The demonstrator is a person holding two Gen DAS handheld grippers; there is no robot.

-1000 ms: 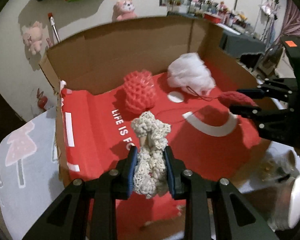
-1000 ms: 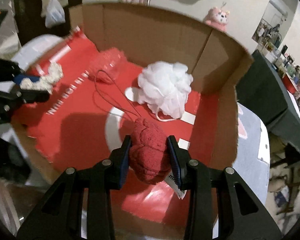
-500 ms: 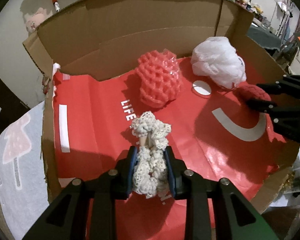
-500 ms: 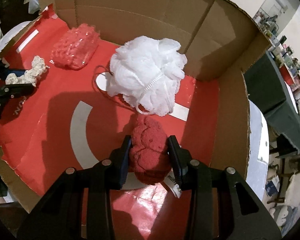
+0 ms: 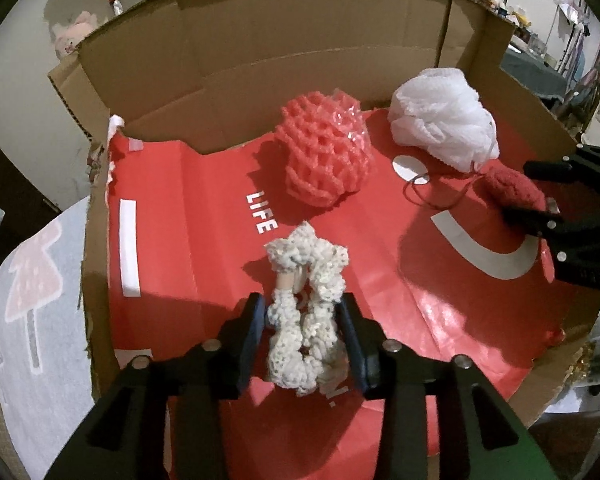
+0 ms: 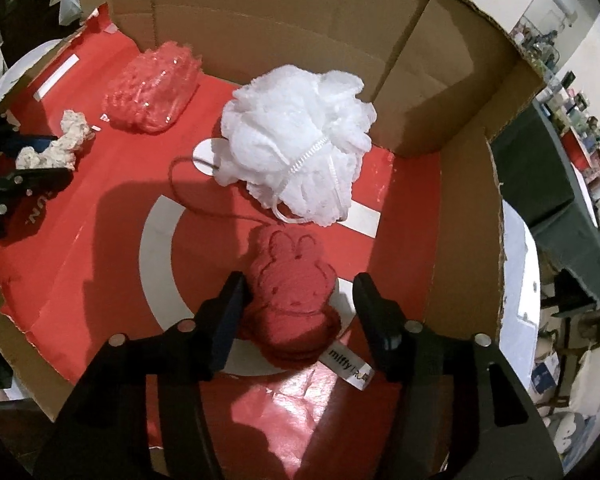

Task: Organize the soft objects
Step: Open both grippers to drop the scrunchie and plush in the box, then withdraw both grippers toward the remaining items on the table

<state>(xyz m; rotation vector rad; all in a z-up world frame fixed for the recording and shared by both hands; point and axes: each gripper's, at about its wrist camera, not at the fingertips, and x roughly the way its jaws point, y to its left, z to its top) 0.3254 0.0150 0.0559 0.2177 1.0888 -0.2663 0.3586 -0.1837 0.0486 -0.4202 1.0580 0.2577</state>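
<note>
Opening both hand-held grippers, left [image 5: 303,326] around scrunchie [image 5: 305,312], right [image 6: 298,312] around red sponge [image 6: 294,292], in box [image 6: 300,28].

"LIFE" — red liner [image 5: 188,216]; "miffy" — white tag [image 6: 350,365]

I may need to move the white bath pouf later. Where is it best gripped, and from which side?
Grip the pouf at its cinched waist, where the white cord binds it, coming from above: the ruffles around it would just squash, and its front side is open, probably easiest to reach.
</note>
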